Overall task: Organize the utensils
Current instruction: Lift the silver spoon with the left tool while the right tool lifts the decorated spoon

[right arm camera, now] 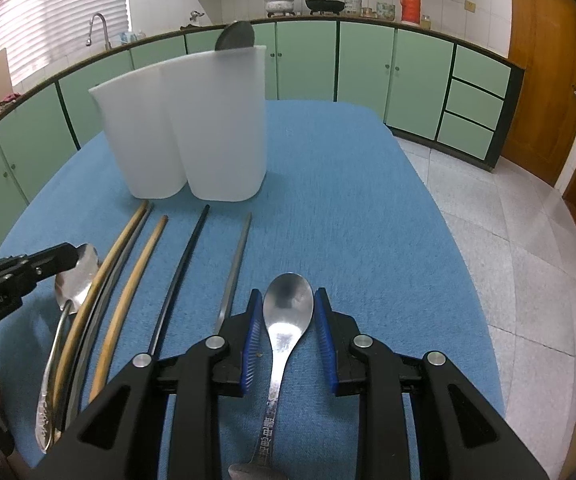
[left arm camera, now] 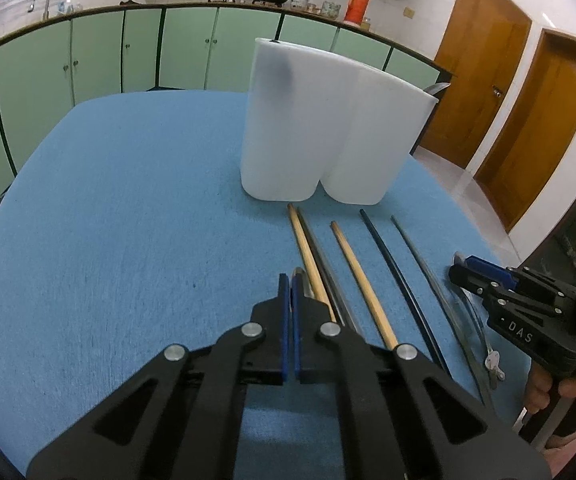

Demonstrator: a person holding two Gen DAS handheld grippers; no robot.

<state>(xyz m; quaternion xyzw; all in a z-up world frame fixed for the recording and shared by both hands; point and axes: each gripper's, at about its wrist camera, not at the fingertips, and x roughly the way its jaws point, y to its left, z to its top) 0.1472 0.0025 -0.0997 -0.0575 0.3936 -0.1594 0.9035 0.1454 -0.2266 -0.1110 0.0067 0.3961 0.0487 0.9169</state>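
Only the right wrist view shows the steel spoon point(right arm camera: 288, 312) lying bowl-up between the fingers of the right claw point(right arm camera: 288, 336), whose jaws are spread wide on either side of the bowl without touching it; its handle, stamped with characters, runs back under the claw. That view also shows a second spoon point(right arm camera: 78, 276) at the left end of the row, its bowl just under the tip of the left claw point(right arm camera: 62, 258), and a dark rounded utensil head point(right arm camera: 235, 36) poking above the rim of the white holder point(right arm camera: 192, 128). The left wrist view shows instead that the left claw point(left arm camera: 290, 284) has its blue pads pressed together, with nothing visibly held between them, hovering over the near part of the blue surface point(left arm camera: 108, 200). Both views show the translucent two-lobed holder standing toward the far edge of the surface, and in front of it a row of chopsticks: two wooden ones point(left arm camera: 353, 280), a grey one beside the leftmost wooden one, a black one point(left arm camera: 395, 268) and a thin grey one point(left arm camera: 419, 256), all pointing toward the holder.
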